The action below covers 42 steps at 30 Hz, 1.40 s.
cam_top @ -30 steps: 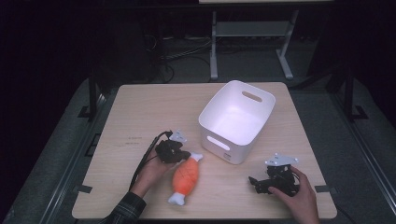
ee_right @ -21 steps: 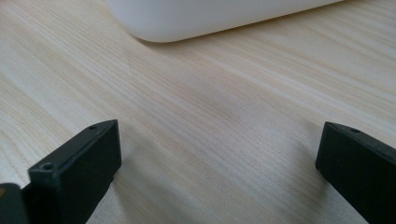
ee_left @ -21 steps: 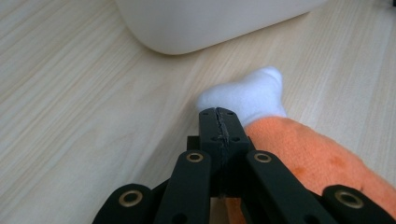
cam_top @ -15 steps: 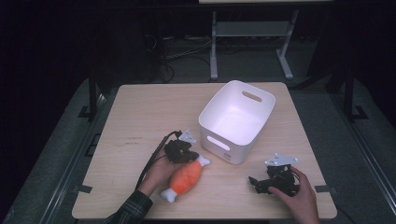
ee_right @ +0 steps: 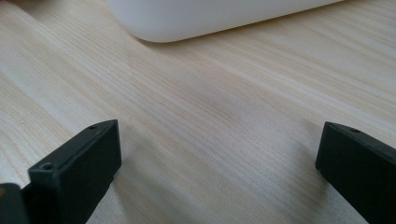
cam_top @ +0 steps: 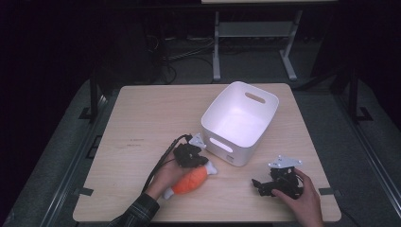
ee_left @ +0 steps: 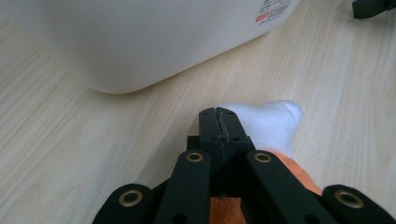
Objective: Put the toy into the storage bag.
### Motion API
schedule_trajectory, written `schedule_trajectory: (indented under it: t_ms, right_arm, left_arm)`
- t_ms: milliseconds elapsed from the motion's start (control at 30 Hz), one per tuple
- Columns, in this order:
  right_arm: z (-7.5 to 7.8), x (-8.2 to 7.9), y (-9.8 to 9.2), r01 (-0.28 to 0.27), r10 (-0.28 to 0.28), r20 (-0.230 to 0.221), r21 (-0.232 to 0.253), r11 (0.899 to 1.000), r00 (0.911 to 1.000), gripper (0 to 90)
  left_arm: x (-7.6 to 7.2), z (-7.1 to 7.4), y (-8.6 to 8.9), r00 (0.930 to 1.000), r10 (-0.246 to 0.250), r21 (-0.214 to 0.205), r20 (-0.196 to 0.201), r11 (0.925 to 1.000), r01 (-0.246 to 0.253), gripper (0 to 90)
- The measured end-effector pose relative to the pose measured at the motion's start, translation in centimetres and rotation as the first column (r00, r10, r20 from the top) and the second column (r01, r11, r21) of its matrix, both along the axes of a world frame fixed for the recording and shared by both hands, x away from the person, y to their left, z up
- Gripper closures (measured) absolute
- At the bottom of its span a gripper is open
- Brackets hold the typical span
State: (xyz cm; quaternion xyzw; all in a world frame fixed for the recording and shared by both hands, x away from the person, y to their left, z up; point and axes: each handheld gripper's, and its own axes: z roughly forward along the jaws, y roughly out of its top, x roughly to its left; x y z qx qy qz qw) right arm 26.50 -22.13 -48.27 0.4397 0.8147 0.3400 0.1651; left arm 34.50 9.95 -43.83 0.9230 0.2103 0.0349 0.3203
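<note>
Bin (cam_top: 239,124) beside orange toy (cam_top: 189,179), left gripper (ee_left: 219,122) jaws closed, right gripper (ee_right: 219,158) jaws apart.

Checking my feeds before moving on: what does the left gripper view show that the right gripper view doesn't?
Left gripper view: the left hand-held gripper, jaws shut, above the orange-and-white plush toy, and a sticker on the bin. Right gripper view: the right hand-held gripper, jaws wide open over bare wood. Shared: the wooden table and the white bin.

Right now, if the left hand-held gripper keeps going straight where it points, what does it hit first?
Probably the white bin: its side wall fills the path ahead of the left hand-held gripper, beyond bare table. Depth is unclear.
</note>
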Motion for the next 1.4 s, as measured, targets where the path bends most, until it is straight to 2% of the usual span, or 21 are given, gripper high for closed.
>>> schedule_trajectory:
  t_ms: [100, 133, 233, 300, 367, 467, 567, 600, 700, 767, 833, 933, 1033, 1200, 1400]
  right_arm:
    - [0.0, 0.0, 0.0, 0.0, 0.0, 0.0, 0.0, 1.0, 1.0, 0.0]
    - [0.0, 0.0, 0.0, 0.0, 0.0, 0.0, 0.0, 1.0, 1.0, 0.0]
    - [0.0, 0.0, 0.0, 0.0, 0.0, 0.0, 0.0, 1.0, 1.0, 0.0]
    - [0.0, 0.0, 0.0, -0.001, 0.001, 0.0, -0.001, 1.0, 1.0, 0.0]
    - [0.0, 0.0, 0.0, -0.001, 0.001, 0.0, -0.001, 1.0, 1.0, 0.0]
    - [0.0, 0.0, 0.0, -0.002, 0.002, 0.001, -0.001, 1.0, 1.0, 0.0]
    - [0.0, 0.0, 0.0, -0.001, 0.001, 0.003, -0.002, 1.0, 1.0, 0.0]
    - [0.0, 0.0, 0.0, -0.001, 0.001, 0.003, -0.002, 1.0, 1.0, 0.0]
    - [0.0, 0.0, 0.0, -0.002, 0.002, 0.002, -0.002, 1.0, 1.0, 0.0]
    - [0.0, 0.0, 0.0, 0.0, 0.0, 0.0, 0.001, 1.0, 1.0, 0.0]
    - [0.0, 0.0, 0.0, 0.0, 0.0, -0.001, 0.001, 1.0, 1.0, 0.0]
    - [0.0, 0.0, 0.0, 0.001, -0.001, -0.002, 0.002, 1.0, 1.0, 0.0]
    - [0.0, 0.0, 0.0, -0.001, 0.001, 0.001, 0.0, 1.0, 1.0, 0.0]
    - [0.0, 0.0, 0.0, 0.0, 0.0, 0.0, 0.0, 1.0, 1.0, 0.0]
    - [0.0, 0.0, 0.0, 0.0, 0.0, 0.0, -0.001, 1.0, 1.0, 0.0]
  left_arm:
    - [0.0, 0.6, 0.5, 1.0, 0.001, 0.011, -0.004, 0.9999, -0.001, 89.1]
    - [-0.1, 0.8, 0.7, 0.9999, 0.01, 0.003, -0.008, 1.0, -0.01, 86.8]
    - [-0.2, 1.5, 1.3, 0.9999, 0.012, 0.016, -0.011, 0.9998, -0.012, 81.6]
    - [-0.3, 2.2, 1.7, 0.9997, 0.023, 0.001, -0.011, 0.9997, -0.023, 76.9]
    - [-0.5, 2.9, 2.2, 0.9996, 0.024, 0.006, -0.012, 0.9997, -0.024, 70.3]
    - [-0.7, 3.9, 2.9, 0.9987, 0.037, -0.006, -0.037, 0.9993, -0.037, 57.7]
    - [-0.9, 4.6, 3.4, 0.9977, 0.044, 0.001, -0.052, 0.999, -0.044, 45.8]
    - [-1.0, 4.6, 3.4, 0.9969, 0.051, -0.006, -0.061, 0.9987, -0.051, 41.9]
    - [-1.3, 4.5, 3.5, 0.9956, 0.055, 0.009, -0.076, 0.9985, -0.055, 33.1]
    - [-1.5, 4.3, 3.4, 0.9958, 0.053, 0.038, -0.075, 0.998, -0.05, 28.2]
    - [-1.7, 4.1, 3.3, 0.9951, 0.059, 0.041, -0.079, 0.9976, -0.056, 23.5]
    - [-2.1, 3.9, 3.2, 0.9949, 0.067, 0.079, -0.076, 0.995, -0.061, 13.9]
    - [-2.4, 3.6, 3.2, 0.9927, 0.078, 0.089, -0.092, 0.9936, -0.07, 12.5]
    - [-2.8, 3.0, 3.3, 0.9903, 0.065, 0.122, -0.123, 0.9913, -0.05, 12.5]
    - [-3.3, 2.6, 3.3, 0.9883, 0.062, 0.136, -0.139, 0.9897, -0.043, 12.5]
